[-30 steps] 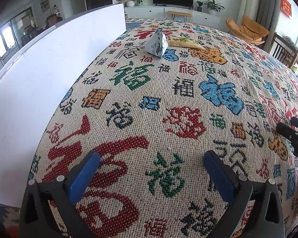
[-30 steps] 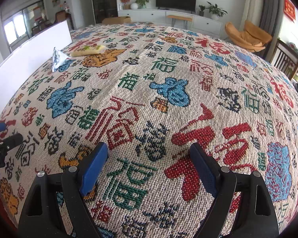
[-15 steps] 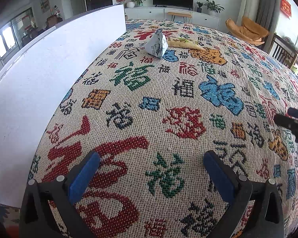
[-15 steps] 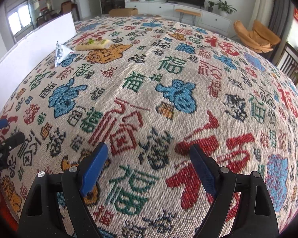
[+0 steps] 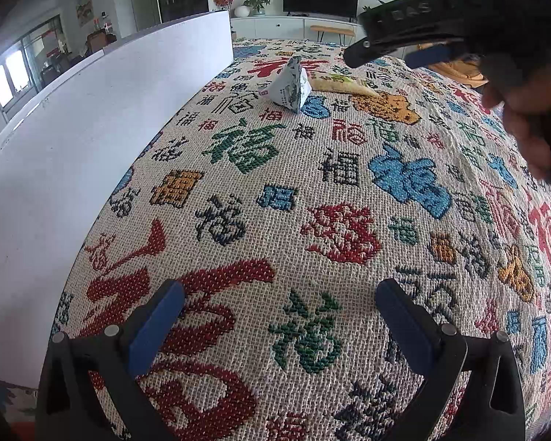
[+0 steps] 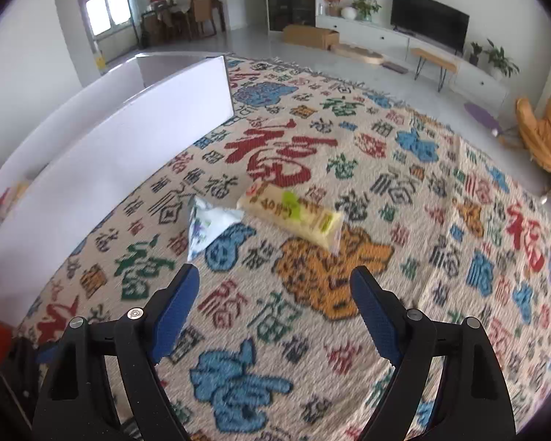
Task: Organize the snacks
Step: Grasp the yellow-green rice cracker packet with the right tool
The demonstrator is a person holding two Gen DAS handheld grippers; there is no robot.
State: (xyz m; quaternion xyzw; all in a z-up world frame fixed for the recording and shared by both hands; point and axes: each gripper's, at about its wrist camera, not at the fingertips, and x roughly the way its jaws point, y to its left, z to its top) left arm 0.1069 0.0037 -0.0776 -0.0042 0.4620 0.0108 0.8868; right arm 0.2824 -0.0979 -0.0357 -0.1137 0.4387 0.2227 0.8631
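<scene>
A white and blue pyramid-shaped snack packet [image 6: 209, 226] lies on the patterned cloth beside a long yellow snack pack [image 6: 294, 215]. My right gripper [image 6: 272, 303] is open and empty, raised above the cloth a little short of both snacks. In the left wrist view the packet [image 5: 288, 86] and the yellow pack [image 5: 343, 84] lie far ahead. My left gripper [image 5: 275, 316] is open and empty, low over the near cloth. The right gripper [image 5: 396, 49] shows there at upper right, held by a hand.
A tall white box [image 6: 103, 154] runs along the left edge of the cloth [image 6: 404, 257]; its wall also shows in the left wrist view [image 5: 73, 139]. Something pale lies inside it at the left. Behind are a TV cabinet, plants and an orange chair [image 6: 543, 136].
My right gripper has risen and swung forward and left, from low over the near cloth to above the two snacks. My left gripper has stayed still.
</scene>
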